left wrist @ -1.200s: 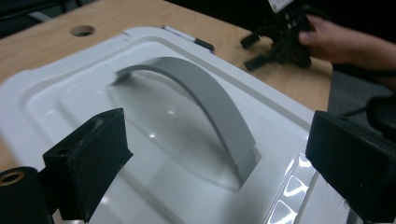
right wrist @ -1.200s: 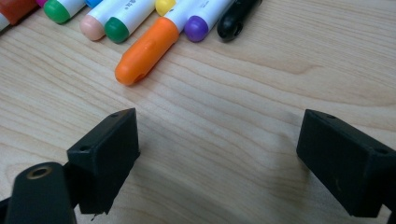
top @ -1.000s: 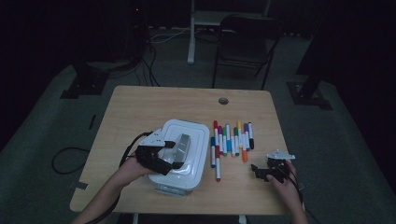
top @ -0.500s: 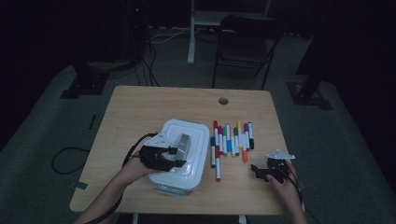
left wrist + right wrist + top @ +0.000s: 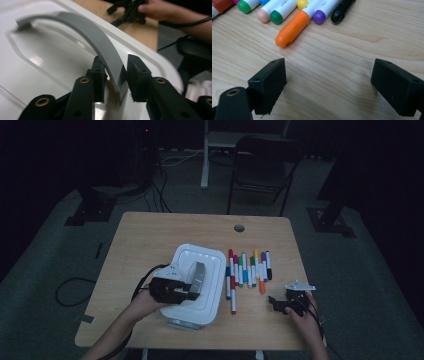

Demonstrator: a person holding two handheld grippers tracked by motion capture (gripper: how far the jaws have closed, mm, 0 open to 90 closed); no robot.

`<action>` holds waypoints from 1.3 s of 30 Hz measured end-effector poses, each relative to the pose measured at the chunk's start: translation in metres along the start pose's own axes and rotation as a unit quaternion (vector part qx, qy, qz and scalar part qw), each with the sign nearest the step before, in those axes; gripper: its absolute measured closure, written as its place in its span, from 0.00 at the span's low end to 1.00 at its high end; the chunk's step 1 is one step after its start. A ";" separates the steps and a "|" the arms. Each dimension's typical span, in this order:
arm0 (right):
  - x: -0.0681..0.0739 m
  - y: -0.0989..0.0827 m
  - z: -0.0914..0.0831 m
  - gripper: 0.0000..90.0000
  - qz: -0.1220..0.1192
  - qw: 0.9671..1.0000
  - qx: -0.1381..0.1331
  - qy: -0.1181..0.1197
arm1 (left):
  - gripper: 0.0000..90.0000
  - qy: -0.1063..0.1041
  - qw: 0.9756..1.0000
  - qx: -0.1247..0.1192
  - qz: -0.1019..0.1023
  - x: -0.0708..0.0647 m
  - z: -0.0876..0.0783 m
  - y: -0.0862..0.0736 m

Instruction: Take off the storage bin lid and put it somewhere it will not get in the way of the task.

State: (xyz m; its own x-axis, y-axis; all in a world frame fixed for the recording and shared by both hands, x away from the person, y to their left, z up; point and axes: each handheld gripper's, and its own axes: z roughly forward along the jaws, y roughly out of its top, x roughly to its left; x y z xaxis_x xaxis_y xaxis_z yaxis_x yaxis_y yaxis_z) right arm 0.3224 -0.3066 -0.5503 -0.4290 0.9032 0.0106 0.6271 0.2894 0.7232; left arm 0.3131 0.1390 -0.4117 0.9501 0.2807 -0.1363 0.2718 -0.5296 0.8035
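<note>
Since a second ago the left gripper (image 5: pixel 194 293) has crept a little farther along the box lid toward the grey handle (image 5: pixel 100 45), while the right gripper (image 5: pixel 281 303) has stayed where it was on the bare wood. Seen from the left gripper view, its two black jaws stand on either side of the handle's near end, close against the grey strip, though a thin gap seems to remain on at least one side, so I cannot tell whether it is truly clamped. That handle arches away ahead of the jaws over the white box (image 5: pixel 210 265), which lies directly beneath them. Off to that gripper's far side the right gripper rests with its jaws spread wide and nothing between them; just ahead of them lies the row of markers (image 5: pixel 247 270), the orange marker (image 5: pixel 293 29) nearest. Risks, as I judge them: the bite sits at the handle's very end, so a lift could slip off or tip the box; a sideways tug might slide the box into the markers and scatter them
</note>
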 end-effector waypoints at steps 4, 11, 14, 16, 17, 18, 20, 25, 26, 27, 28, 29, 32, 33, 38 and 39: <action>0.000 0.000 0.000 0.14 0.000 1.000 0.000 0.000 | 0.85 -0.015 1.000 -0.021 0.009 -0.009 -0.012 0.005; 0.000 0.000 0.000 0.14 0.000 1.000 0.000 0.000 | 0.88 -0.017 0.999 -0.038 0.024 -0.021 -0.030 0.012; 0.000 0.000 0.000 0.14 0.000 1.000 0.000 0.000 | 0.88 -0.016 0.999 -0.042 0.026 -0.022 -0.036 0.012; 0.000 0.000 0.000 0.14 0.000 1.000 0.000 0.000 | 0.88 -0.011 0.999 -0.044 0.026 -0.022 -0.040 0.011; 0.000 0.000 0.000 0.14 0.000 1.000 0.000 0.000 | 0.88 -0.009 0.999 -0.046 0.024 -0.021 -0.043 0.010; 0.000 0.000 0.000 0.14 0.000 1.000 0.000 0.000 | 0.88 -0.008 0.998 -0.049 0.023 -0.020 -0.045 0.009; 0.000 0.000 0.000 0.14 0.000 1.000 0.000 0.000 | 0.88 -0.003 0.998 -0.055 0.021 -0.018 -0.052 0.007; 0.000 0.000 0.000 0.14 0.000 1.000 0.000 -0.001 | 0.88 0.018 0.998 -0.064 0.013 -0.015 -0.067 0.002; 0.000 0.000 0.000 0.14 0.000 1.000 0.000 -0.001 | 0.88 0.024 0.998 -0.064 0.011 -0.014 -0.070 0.001; 0.000 0.000 0.000 0.14 0.000 1.000 -0.001 -0.001 | 0.88 0.030 0.997 -0.065 0.009 -0.013 -0.074 -0.001; 0.000 0.000 0.000 0.14 0.003 1.000 0.000 -0.003 | 0.88 0.032 0.997 -0.066 0.007 -0.012 -0.077 -0.002; -0.001 0.000 0.000 0.14 0.007 1.000 0.000 -0.008 | 0.88 0.034 0.997 -0.067 0.005 -0.011 -0.079 -0.003; -0.002 0.000 0.000 0.14 0.019 1.000 0.000 -0.021 | 0.88 0.043 0.997 -0.068 -0.002 -0.008 -0.086 -0.008; -0.002 0.000 0.000 0.14 0.019 1.000 0.000 -0.021 | 0.88 0.045 0.997 -0.069 -0.004 -0.007 -0.090 -0.010; -0.002 0.000 0.000 0.14 0.020 1.000 0.000 -0.021 | 0.88 0.057 0.995 -0.079 -0.016 -0.003 -0.102 -0.020; -0.002 0.000 0.000 0.14 0.020 1.000 0.000 -0.020 | 0.88 0.059 0.995 -0.079 -0.015 -0.002 -0.104 -0.021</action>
State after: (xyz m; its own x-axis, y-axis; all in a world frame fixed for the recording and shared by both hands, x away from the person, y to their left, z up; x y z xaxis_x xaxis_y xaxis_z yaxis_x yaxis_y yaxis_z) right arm 0.3233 -0.3085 -0.5503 -0.3770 0.9262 0.0108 0.6426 0.2532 0.7231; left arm 0.2892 0.2330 -0.3681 0.9147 0.3914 -0.1006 0.2638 -0.3895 0.8825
